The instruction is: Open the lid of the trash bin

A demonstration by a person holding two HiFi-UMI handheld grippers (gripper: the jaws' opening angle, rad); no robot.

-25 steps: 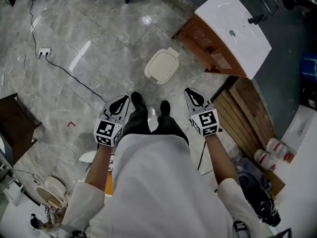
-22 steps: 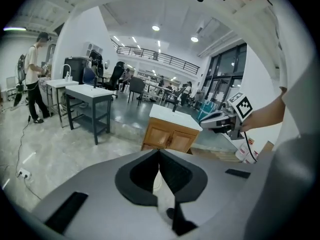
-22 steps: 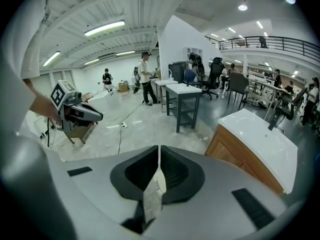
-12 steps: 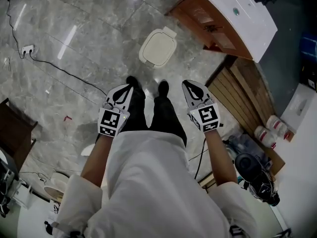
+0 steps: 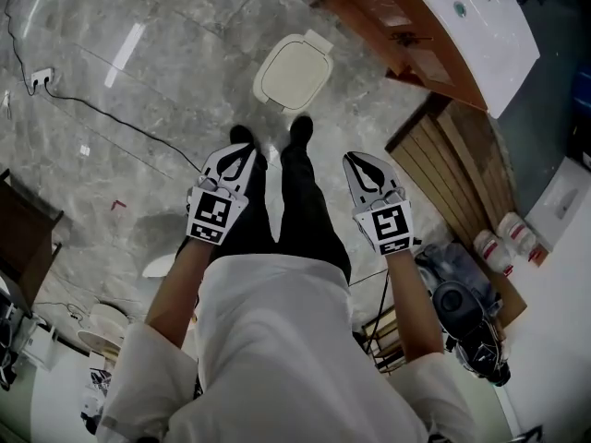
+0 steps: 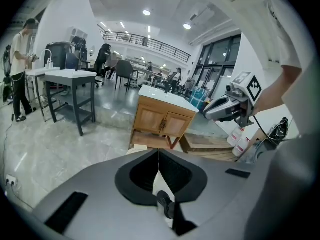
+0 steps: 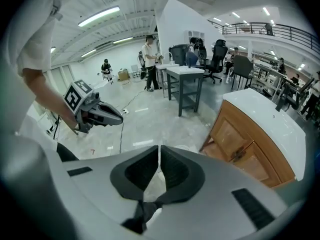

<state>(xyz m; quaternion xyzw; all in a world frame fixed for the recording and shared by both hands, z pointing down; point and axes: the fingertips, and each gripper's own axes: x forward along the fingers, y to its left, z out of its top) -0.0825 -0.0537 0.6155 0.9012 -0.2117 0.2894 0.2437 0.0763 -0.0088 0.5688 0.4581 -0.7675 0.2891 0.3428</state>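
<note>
The trash bin (image 5: 293, 70) stands on the marble floor with its cream lid down, just ahead of the person's black shoes (image 5: 300, 127). My left gripper (image 5: 243, 151) is held at waist height, short of the bin and to its left, with its jaws together and nothing between them. My right gripper (image 5: 356, 161) hangs level with it, to the right of the bin, also shut and empty. In the left gripper view the left gripper (image 6: 158, 151) has its jaw tips touching, and the right gripper (image 6: 216, 109) shows beyond. In the right gripper view the right gripper (image 7: 159, 148) has its tips touching too.
A wooden cabinet with a white sink top (image 5: 443, 26) stands to the right of the bin. A slatted wooden pallet (image 5: 462, 183) and bottles (image 5: 506, 243) lie further right. A cable and socket (image 5: 42, 79) run along the floor at left, near dark furniture (image 5: 23, 238).
The person has stepped forward, so the bin now lies closer to the feet. Both grippers keep their place in front of the body and stay shut.
</note>
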